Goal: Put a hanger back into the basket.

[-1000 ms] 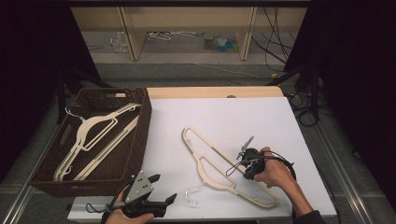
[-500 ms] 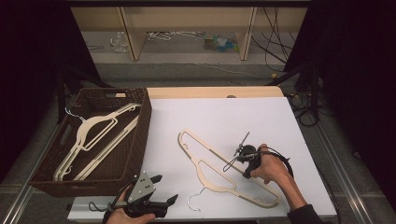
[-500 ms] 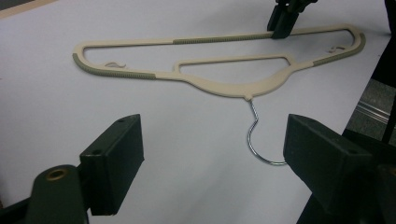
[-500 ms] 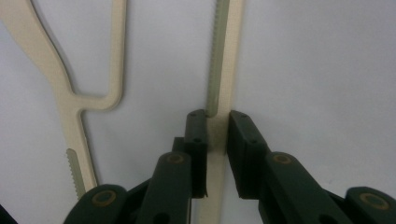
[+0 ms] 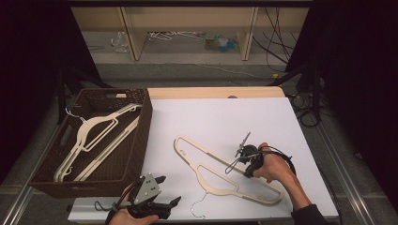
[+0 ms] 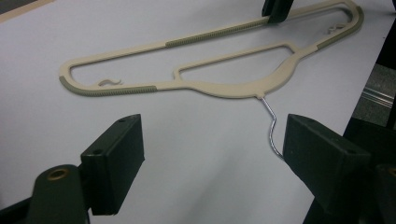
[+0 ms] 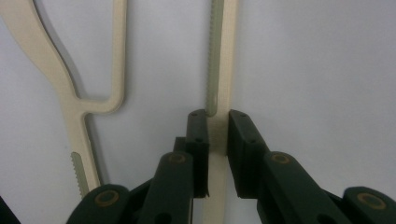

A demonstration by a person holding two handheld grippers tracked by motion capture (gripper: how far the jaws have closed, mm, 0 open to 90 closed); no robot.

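Cream hanger (image 5: 220,173) is lying flat on white bench (image 5: 220,122), w/ its bottom bar being pinched by right gripper (image 7: 218,130) at approx. 3 o'clock of bench. Left gripper (image 6: 210,154) is being held spread wide at 6 o'clock, just short of hanger's wire hook (image 6: 273,126).

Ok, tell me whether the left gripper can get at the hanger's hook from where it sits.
Probably yes. The left gripper is open, and the hook lies on bare table just ahead of its fingers, with nothing between. The right gripper pins the hanger's far bar.
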